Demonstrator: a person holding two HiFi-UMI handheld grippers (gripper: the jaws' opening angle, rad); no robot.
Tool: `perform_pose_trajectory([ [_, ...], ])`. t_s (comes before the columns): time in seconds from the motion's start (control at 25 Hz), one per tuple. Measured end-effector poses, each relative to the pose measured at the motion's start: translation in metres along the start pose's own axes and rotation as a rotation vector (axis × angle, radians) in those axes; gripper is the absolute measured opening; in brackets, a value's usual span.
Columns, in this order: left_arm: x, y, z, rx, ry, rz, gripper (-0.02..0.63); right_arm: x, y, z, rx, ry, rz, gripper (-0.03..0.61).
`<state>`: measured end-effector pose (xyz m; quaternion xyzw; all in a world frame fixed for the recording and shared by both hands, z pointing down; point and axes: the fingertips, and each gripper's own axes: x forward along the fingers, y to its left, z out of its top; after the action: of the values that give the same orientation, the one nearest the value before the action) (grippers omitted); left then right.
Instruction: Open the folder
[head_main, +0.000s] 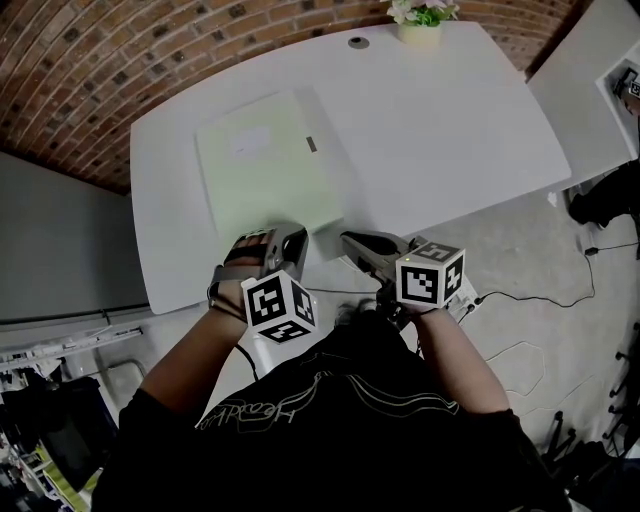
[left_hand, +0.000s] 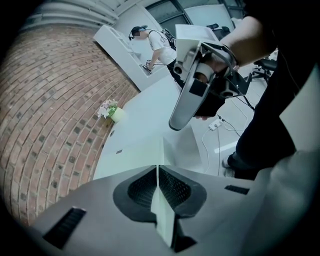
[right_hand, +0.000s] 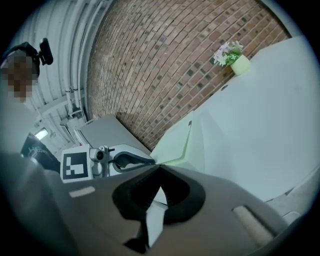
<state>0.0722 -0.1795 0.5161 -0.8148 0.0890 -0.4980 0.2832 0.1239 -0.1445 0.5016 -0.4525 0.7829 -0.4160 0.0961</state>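
In the head view a pale green paper folder (head_main: 265, 165) lies flat, left of centre on the white desk (head_main: 440, 130), with the left gripper (head_main: 298, 240) at its near right corner, whose own view shows jaws pinching that edge, while the view from the right gripper (right_hand: 159, 169) shows its jaws pressed together, empty.

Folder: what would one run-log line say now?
folder: closed, on table | left claw: clamped on its near edge | right claw: shut, beside near corner
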Motion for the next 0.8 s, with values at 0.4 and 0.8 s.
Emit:
perform_pose_trajectory([
  [0.4,-0.005,0.004,0.001,-0.103,-0.003,-0.050,0.009,0.022,-0.012,0.002,-0.098,0.049,-0.025,0.003],
  [0.8,-0.008,0.008,0.001,-0.131,-0.019,-0.021,0.005,0.027,-0.028,0.004,-0.154,0.077,-0.078,0.003],
])
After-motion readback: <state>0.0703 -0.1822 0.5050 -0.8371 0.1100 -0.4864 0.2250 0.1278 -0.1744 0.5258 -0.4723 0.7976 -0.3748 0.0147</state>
